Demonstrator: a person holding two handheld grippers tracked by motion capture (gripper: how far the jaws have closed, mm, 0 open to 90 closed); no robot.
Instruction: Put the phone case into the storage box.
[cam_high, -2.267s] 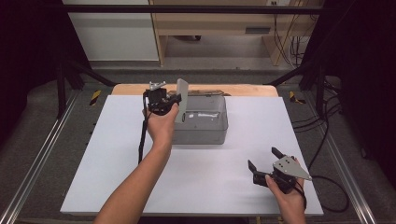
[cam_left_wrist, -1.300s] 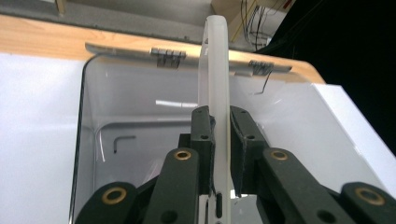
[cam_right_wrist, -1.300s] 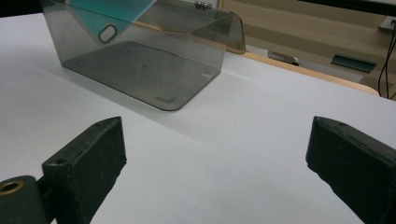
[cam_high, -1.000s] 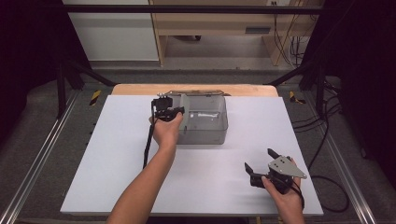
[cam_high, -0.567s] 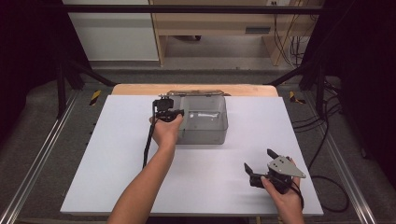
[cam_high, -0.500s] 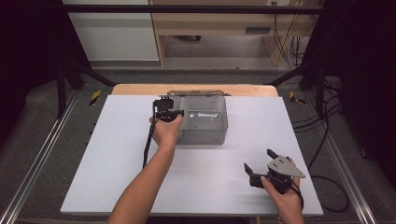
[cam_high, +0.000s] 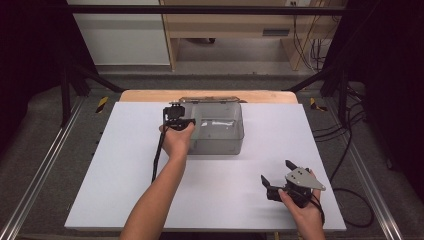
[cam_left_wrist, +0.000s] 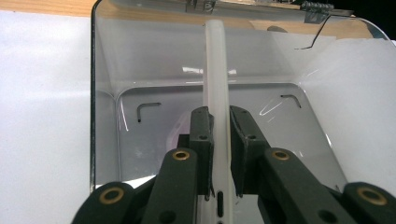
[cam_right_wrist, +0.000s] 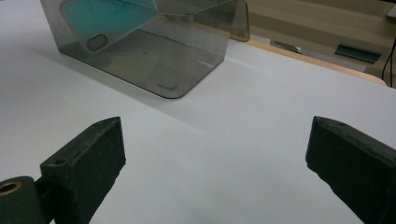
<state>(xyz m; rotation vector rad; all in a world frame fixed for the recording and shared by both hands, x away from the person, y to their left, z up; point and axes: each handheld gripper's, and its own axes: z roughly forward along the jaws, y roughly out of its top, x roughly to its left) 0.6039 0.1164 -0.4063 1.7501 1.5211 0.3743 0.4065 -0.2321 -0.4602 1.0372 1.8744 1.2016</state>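
Note:
A clear grey plastic box (cam_high: 222, 142) stands at the back middle of the white table. My left gripper (cam_high: 176, 120) is at the box's left end, shut on a teal phone case. In the left gripper view the case (cam_left_wrist: 215, 70) runs edge-on from between the jaws of this gripper (cam_left_wrist: 219, 117) down into the box (cam_left_wrist: 105, 84). Through the box wall (cam_right_wrist: 187, 51) the case (cam_right_wrist: 107, 18) shows tilted, its camera hole low. My right gripper (cam_high: 276, 171) rests near the table's front right, open with nothing between its jaws (cam_right_wrist: 215, 140).
The box's lid lies folded back at the rear, with a metal latch (cam_left_wrist: 317, 14) on it. A wooden board (cam_high: 150, 95) runs along the table's back edge. Bare white table surface (cam_high: 115, 165) spreads to the left and in front of the box.
My left gripper has come down from above the box's left end, taking the phone case into the box; over the last second it has hardly moved. The right gripper stays put.

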